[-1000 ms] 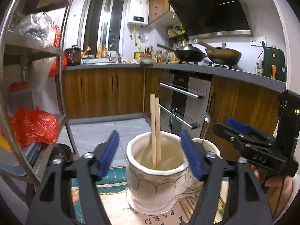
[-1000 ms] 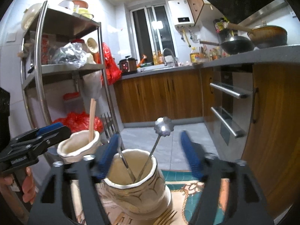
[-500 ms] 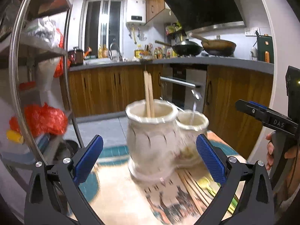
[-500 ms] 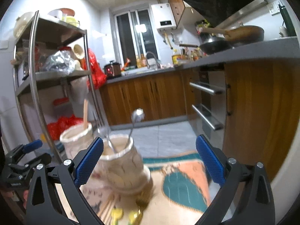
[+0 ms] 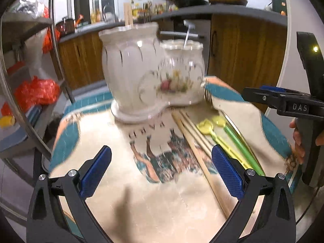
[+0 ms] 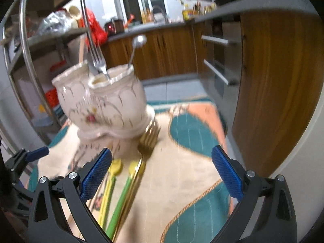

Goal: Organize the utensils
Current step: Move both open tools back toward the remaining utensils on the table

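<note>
A double ceramic holder (image 5: pixel 149 75) stands at the far middle of the cloth-covered table (image 5: pixel 166 206). Its left cup holds chopsticks (image 5: pixel 128 14); its right cup (image 6: pixel 119 99) holds a fork (image 6: pixel 97 60) and a spoon (image 6: pixel 136 46). Near of the holder, more chopsticks (image 5: pixel 199 151) lie on the cloth, with two plastic spoons (image 5: pixel 220 139) to their right and a fork (image 6: pixel 141 162) rightmost, its tines touching the holder's base. A shelf rack (image 6: pixel 26 46) stands left, cabinets (image 6: pixel 269 85) right and far.

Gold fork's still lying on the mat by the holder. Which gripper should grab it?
Probably the right gripper: open and empty, and the gold fork lies between its fingers. The left gripper, also open, faces the wooden chopsticks instead.
</note>
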Motion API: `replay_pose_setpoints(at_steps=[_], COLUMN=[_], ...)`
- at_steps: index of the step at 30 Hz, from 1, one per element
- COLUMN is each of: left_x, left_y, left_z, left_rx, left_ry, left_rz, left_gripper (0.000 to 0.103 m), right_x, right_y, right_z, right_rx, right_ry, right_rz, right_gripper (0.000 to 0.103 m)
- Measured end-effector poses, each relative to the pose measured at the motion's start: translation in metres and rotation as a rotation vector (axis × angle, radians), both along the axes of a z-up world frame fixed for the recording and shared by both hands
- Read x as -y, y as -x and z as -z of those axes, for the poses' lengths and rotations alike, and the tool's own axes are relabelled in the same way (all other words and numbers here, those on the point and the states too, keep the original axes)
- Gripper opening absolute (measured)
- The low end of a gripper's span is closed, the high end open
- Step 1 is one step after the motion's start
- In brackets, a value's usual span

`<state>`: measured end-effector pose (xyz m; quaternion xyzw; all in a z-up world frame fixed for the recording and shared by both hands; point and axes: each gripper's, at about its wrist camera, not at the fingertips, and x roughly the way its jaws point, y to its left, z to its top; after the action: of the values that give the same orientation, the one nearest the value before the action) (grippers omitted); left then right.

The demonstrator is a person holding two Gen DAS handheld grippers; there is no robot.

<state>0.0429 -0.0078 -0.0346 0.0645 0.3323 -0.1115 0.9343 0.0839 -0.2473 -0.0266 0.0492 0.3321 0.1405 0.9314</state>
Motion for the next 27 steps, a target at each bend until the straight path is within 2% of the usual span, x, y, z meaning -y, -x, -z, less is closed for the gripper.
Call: replay_pose_setpoints(at_steps=[4,8,17,19,21,23,26,27], left_x=[0.0,0.001,0.003,0.005,0.007,0.01,0.017,0.019], left_y=[-0.003,-0.007,-0.011,-0.01,-0.011,-0.01,-0.007,-0.006], left_z=[0.007,0.014,0.017,0.017,0.016,0.017,0.019,0.019], left_rx=[-0.043,-0.066,-0.107,-0.111,-0.118,-0.127,-0.132,-0.135], left_ry=[0.02,0.007,-0.003,-0.003,0.003,0.003,-0.014,-0.013], left_rz=[-0.004,-0.006,0.009,0.014,0.021,0.041,0.072,0.082], left_gripper=[0.097,0.097,0.097,0.097,0.096,0.089,0.072,0.062], right_x=[-0.006,-0.013,-0.022,-0.026,-0.028,-0.03,-0.032,-0.032], right_y=[-0.002,-0.004,-0.009,-0.01,-0.011,-0.013,-0.016,-0.017], right_z=[0.009,0.014,0.018,0.02,0.021,0.025,0.028,0.03], right_rx=[-0.028,-0.039,-0.087,-0.103,-0.114,-0.133,-0.166,-0.177], right_ry=[0.035,0.076,0.078,0.066,0.068,0.069,0.038,0.024], right_rz=[-0.013,-0.025,-0.089,-0.108,-0.113,-0.113,-0.131,-0.143], right_gripper=[0.098,0.098,0.095,0.088,0.076,0.066,0.047,0.038])
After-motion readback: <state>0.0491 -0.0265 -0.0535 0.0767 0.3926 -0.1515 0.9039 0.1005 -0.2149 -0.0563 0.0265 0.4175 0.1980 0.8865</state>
